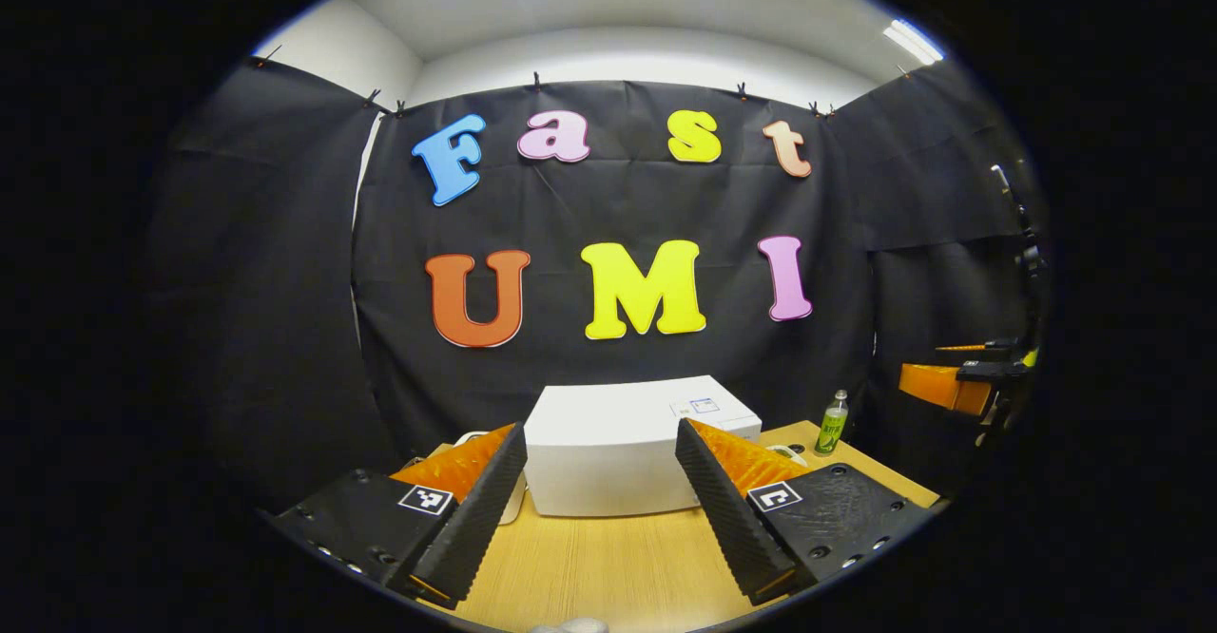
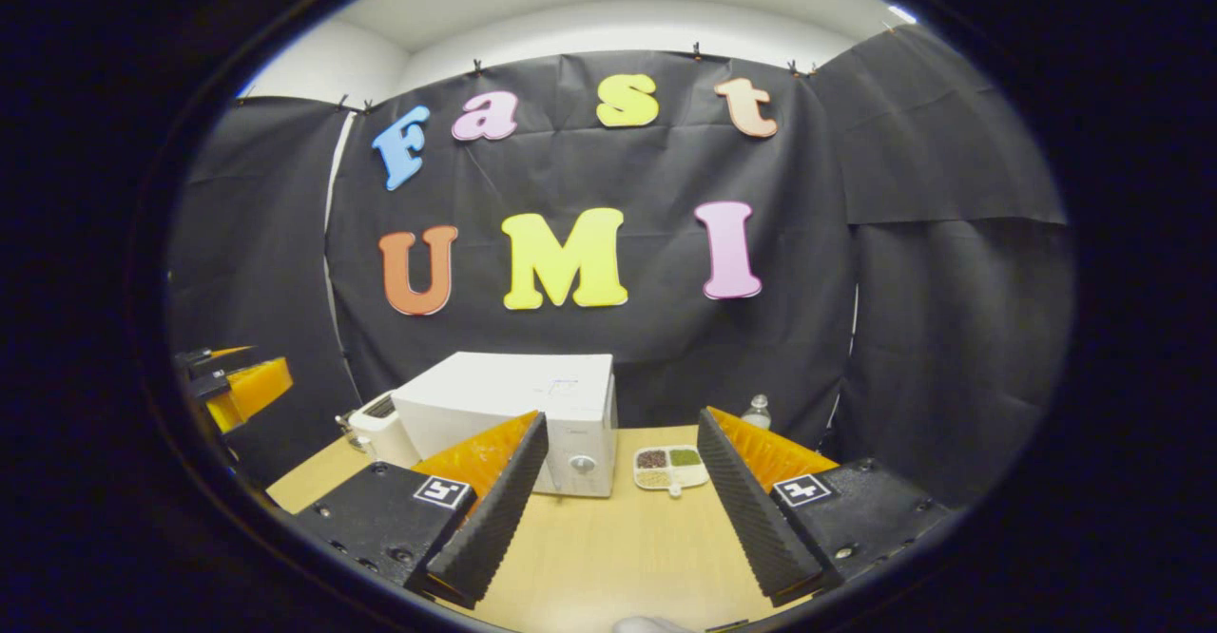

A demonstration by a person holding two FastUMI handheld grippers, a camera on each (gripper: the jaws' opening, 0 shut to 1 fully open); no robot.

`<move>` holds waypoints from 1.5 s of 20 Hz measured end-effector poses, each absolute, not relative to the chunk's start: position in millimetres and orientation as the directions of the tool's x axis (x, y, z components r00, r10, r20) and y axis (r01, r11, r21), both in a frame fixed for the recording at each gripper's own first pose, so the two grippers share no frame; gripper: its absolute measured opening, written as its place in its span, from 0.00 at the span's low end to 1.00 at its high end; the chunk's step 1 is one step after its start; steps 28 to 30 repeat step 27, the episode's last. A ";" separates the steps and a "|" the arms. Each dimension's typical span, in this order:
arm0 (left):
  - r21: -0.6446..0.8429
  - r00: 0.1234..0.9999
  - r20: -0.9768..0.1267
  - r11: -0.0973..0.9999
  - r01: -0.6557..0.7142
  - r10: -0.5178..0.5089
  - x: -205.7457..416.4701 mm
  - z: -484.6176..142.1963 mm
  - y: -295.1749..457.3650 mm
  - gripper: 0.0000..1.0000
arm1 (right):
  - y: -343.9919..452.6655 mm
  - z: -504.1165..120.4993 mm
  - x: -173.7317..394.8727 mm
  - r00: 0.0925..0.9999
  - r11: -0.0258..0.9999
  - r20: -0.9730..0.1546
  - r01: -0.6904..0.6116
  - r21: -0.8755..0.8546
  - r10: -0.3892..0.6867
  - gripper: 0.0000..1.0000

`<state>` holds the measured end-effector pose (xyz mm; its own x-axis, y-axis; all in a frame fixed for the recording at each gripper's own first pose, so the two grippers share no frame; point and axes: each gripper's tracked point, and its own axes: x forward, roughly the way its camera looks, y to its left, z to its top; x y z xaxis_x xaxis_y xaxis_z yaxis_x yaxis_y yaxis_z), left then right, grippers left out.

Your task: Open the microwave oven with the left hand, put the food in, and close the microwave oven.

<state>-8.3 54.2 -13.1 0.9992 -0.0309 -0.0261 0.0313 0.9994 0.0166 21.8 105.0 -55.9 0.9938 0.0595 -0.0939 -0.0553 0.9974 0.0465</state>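
Food tray (image 2: pixel 671 468) beside microwave (image 2: pixel 532 419) appears in right gripper view.

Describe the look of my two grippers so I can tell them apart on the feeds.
Both match: the left gripper and the right gripper each have two wedge-shaped fingers with ribbed inner pads, on flat black bolted plates. Each plate carries a small square black-and-white marker, each with a different pattern. No cables or sleeves visible.

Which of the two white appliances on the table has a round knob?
The large microwave: its knob sits low on the front, right side. The smaller white appliance left of it shows none.
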 end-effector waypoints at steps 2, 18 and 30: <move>0.013 1.000 -0.006 1.000 0.026 -0.026 -9.9 -3.7 60.9 1.00 | 112.0 -50.9 18.6 0.994 0.997 -0.085 -0.065 0.047 0.069 1.00; 0.007 0.998 0.053 1.000 -0.027 0.027 -2.4 27.8 76.6 0.96 | 106.9 -13.6 25.0 0.998 0.997 -0.048 -0.048 0.063 0.051 0.91; 0.001 0.998 0.045 0.999 -0.036 0.036 -0.9 22.5 78.3 0.96 | 111.4 -13.6 29.7 0.997 0.996 -0.051 -0.057 0.067 0.061 0.91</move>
